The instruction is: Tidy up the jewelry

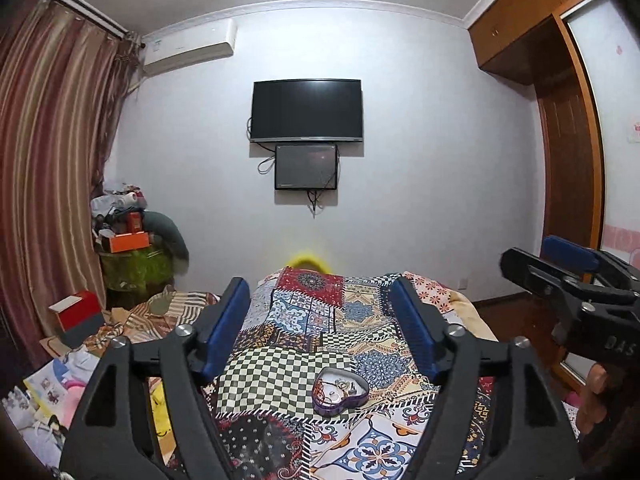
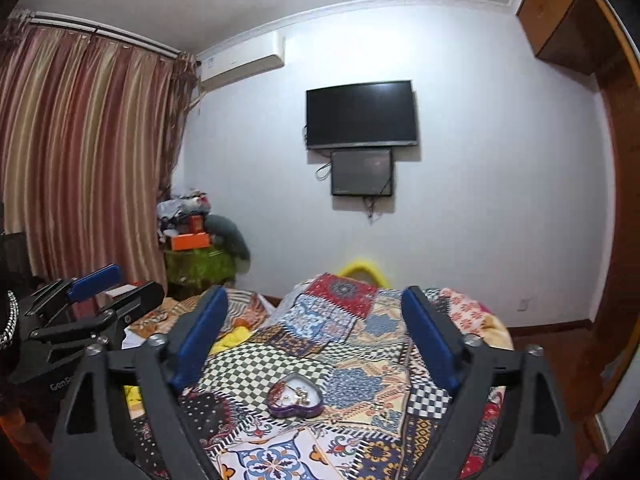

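A heart-shaped purple tin (image 1: 341, 395) is seen lying on the patchwork bedspread (image 1: 316, 320), and it is used here as the landmark. Small pieces of jewelry (image 1: 338, 388) are seen inside the tin; the single pieces are too small to be told apart. No lid is on the tin.

The left gripper (image 1: 322, 312) is held above the tin and pointed almost level toward the far wall. Its blue fingers (image 1: 414, 328) are spread wide, one to the left of the tin and one to the right, and nothing is held between them. The tin is not touched by them.

The right gripper (image 2: 316, 320) is held in the same manner above the tin, with its pads wide apart and empty. In the left wrist view, this gripper is seen to the right of the tin and higher than it.

Beyond the tin, a black television (image 1: 307, 110) is mounted on the wall, with a smaller dark screen (image 1: 306, 166) under it. Striped curtains (image 1: 52, 160) are hung far to the left of the tin.
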Demonstrator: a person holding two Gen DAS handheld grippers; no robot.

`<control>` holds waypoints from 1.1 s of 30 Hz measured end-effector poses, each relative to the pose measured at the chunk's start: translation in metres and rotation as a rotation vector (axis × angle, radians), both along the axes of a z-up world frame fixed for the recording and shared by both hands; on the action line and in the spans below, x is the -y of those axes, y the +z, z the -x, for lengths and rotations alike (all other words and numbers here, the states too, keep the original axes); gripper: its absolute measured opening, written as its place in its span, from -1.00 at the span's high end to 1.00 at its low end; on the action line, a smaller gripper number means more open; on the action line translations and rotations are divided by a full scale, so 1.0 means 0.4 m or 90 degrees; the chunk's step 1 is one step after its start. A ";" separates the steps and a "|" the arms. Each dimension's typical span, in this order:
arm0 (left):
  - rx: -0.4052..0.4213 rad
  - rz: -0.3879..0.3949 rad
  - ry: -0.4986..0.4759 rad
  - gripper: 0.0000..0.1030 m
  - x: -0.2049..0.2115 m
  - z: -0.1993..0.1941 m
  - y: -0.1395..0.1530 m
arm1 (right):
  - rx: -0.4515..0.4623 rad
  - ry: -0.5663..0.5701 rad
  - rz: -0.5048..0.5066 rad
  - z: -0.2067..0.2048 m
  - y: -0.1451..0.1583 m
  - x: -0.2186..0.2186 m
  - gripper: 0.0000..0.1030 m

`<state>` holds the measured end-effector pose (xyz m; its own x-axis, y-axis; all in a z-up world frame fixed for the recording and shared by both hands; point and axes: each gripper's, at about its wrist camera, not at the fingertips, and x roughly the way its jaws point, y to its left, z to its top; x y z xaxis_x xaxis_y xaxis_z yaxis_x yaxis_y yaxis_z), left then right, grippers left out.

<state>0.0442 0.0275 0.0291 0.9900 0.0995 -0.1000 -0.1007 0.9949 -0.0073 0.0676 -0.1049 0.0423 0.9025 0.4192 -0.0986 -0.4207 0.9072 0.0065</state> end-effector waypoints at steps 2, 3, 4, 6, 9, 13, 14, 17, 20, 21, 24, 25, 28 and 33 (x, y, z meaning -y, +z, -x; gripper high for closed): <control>-0.003 -0.003 0.005 -0.41 0.003 0.006 -0.005 | 0.011 -0.022 0.002 0.012 0.001 0.002 -0.98; -0.005 -0.002 0.005 -0.41 0.002 0.007 -0.008 | 0.016 -0.030 0.002 0.011 0.000 0.001 -1.00; -0.007 0.002 0.004 -0.41 0.002 0.006 -0.011 | 0.018 -0.034 0.003 0.013 0.000 0.004 -1.00; -0.011 0.008 0.001 -0.41 -0.001 0.011 -0.012 | 0.021 -0.033 0.011 0.012 0.001 -0.005 -1.00; -0.014 0.012 0.000 -0.41 0.000 0.015 -0.016 | 0.021 -0.029 0.017 0.013 0.001 -0.007 -1.00; -0.018 0.016 0.001 -0.41 -0.002 0.022 -0.014 | 0.019 -0.026 0.020 0.028 -0.010 0.009 -1.00; -0.020 0.018 0.001 -0.41 -0.004 0.020 -0.015 | 0.017 -0.024 0.020 0.028 -0.012 0.009 -1.00; -0.022 0.019 0.002 -0.41 -0.009 0.020 -0.020 | 0.009 -0.019 0.021 0.032 -0.021 0.015 -1.00; -0.024 0.020 0.002 -0.41 -0.012 0.020 -0.026 | 0.004 -0.019 0.025 0.037 -0.028 0.013 -1.00; -0.025 0.021 0.002 -0.41 -0.013 0.018 -0.028 | 0.003 -0.019 0.026 0.040 -0.028 0.013 -1.00; -0.028 0.023 0.003 -0.41 -0.014 0.013 -0.031 | -0.002 -0.017 0.024 0.041 -0.033 0.015 -1.00; -0.029 0.025 0.003 -0.41 -0.015 0.011 -0.032 | -0.003 -0.017 0.024 0.040 -0.033 0.016 -1.00; -0.033 0.029 0.002 -0.41 -0.016 0.005 -0.036 | -0.008 -0.017 0.024 0.042 -0.033 0.019 -1.00; -0.039 0.032 0.002 -0.41 -0.019 0.001 -0.044 | -0.016 -0.018 0.021 0.038 -0.034 0.024 -1.00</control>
